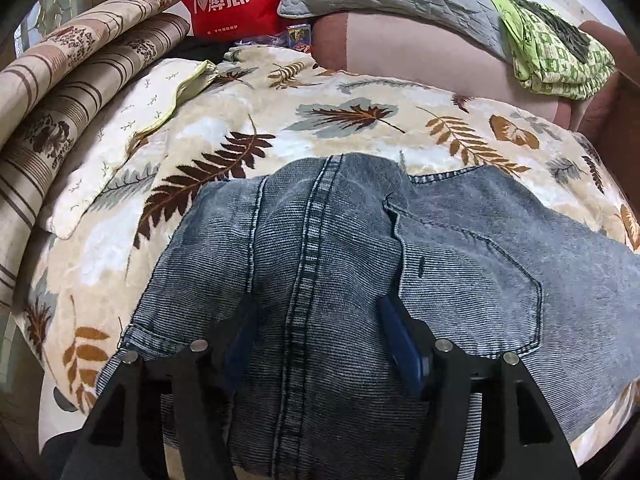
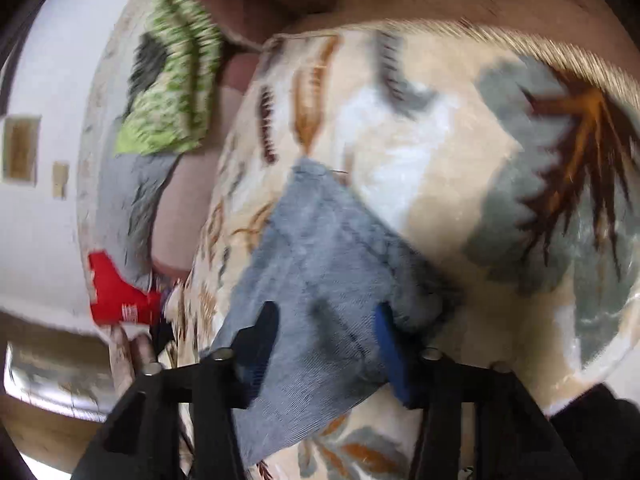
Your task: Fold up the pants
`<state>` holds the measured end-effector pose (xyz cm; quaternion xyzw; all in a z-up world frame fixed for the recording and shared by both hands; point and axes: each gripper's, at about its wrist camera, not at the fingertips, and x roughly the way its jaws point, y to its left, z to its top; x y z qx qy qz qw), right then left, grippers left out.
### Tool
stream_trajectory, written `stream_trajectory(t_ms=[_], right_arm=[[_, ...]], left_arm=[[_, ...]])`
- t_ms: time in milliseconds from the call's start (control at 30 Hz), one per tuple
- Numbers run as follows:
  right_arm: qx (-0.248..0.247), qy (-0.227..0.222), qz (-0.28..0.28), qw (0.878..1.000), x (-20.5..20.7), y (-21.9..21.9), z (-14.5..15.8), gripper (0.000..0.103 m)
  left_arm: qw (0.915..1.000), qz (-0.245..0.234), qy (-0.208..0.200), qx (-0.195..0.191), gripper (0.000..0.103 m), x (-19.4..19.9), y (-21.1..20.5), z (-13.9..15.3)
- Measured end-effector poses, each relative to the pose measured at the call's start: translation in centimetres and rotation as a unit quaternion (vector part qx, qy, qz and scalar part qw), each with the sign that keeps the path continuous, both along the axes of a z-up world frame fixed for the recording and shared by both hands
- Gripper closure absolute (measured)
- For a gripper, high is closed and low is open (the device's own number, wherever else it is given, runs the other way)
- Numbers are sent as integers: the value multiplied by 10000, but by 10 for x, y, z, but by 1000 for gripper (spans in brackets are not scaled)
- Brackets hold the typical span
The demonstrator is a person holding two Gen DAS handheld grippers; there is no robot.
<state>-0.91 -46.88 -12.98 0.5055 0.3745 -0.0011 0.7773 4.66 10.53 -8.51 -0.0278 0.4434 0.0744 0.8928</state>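
Denim pants (image 1: 320, 264) were spread between parted jaws.
Both pads of the left gripper (image 1: 320, 340) were set astride the seam, ungripped; further right, a blurred pants corner (image 2: 320, 264) was straddled by the right gripper (image 2: 324, 344), grip undeterminable, over the leaf-print blanket (image 1: 224, 128).

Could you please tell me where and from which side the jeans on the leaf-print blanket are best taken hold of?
Probably at the jeans' free edge, coming in low from the blanket side. The denim lies flat, so only an edge gives a claw something to close around; the right claw already straddles a corner there.
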Motion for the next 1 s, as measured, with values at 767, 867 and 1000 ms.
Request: stream_trajectory(t_ms=[767,867,1000], right_arm=[[-1533,556,923,9823,119,35,41,28],[-2068,194,1301,9695,119,78,82,27],[-1252,-188,2684,9550,149,179,82,27]], left_arm=[[9997,164,40,160,25,8,11,-1],[9990,62,-428,84,25,1,8,20],[9988,119,-209,424,25,8,6,7]])
